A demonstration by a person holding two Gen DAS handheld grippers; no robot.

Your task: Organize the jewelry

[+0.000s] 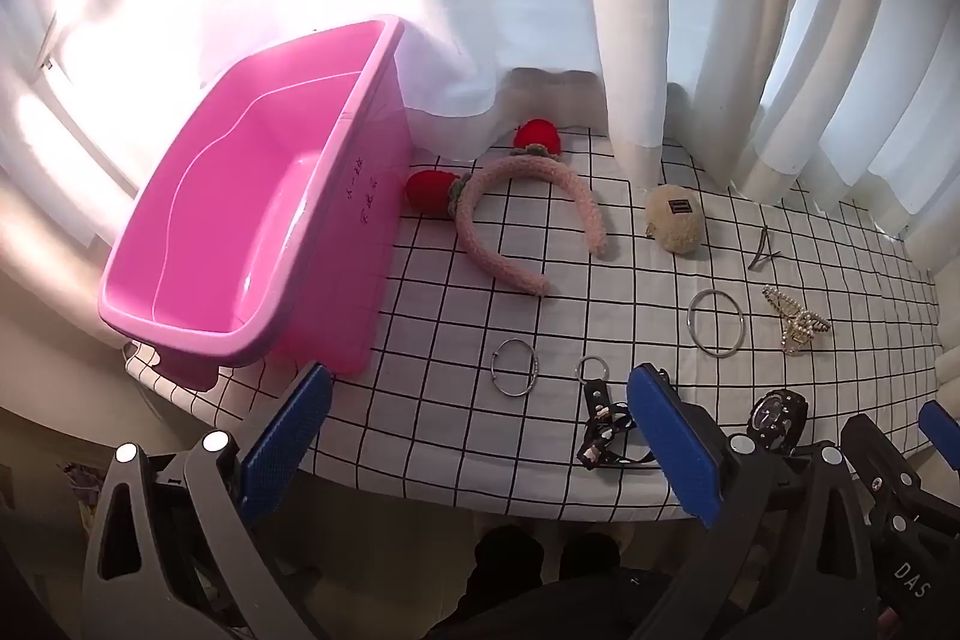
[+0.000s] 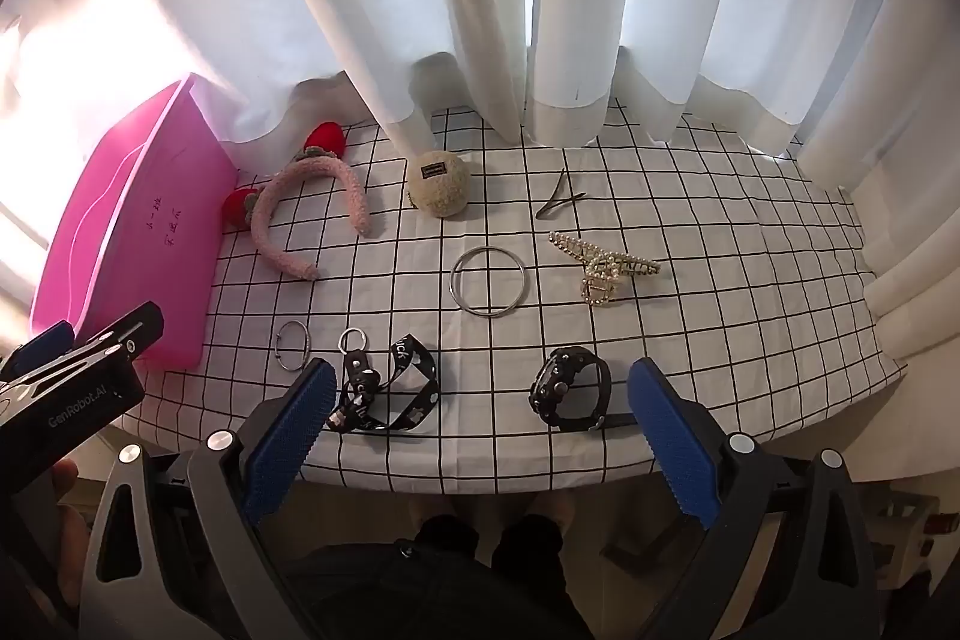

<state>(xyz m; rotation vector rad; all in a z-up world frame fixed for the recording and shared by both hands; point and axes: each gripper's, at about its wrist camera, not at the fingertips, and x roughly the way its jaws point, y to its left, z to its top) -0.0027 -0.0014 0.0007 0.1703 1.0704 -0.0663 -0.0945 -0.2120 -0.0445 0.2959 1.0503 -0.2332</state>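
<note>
While both hand-held grippers, left [image 1: 480,436] and right [image 2: 480,430], are held wide apart with nothing in them, the pink bin [image 1: 252,220] is seen far left. Right of it, the soft headband [image 2: 300,208] can be squeezed anywhere; the thin, slippery ring [image 2: 489,283] needs pinching at its rim.

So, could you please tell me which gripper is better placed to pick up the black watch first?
The right gripper. Its open fingers frame the black watch near the table edge; the left gripper sits further left, nearer the pink bin.
</note>
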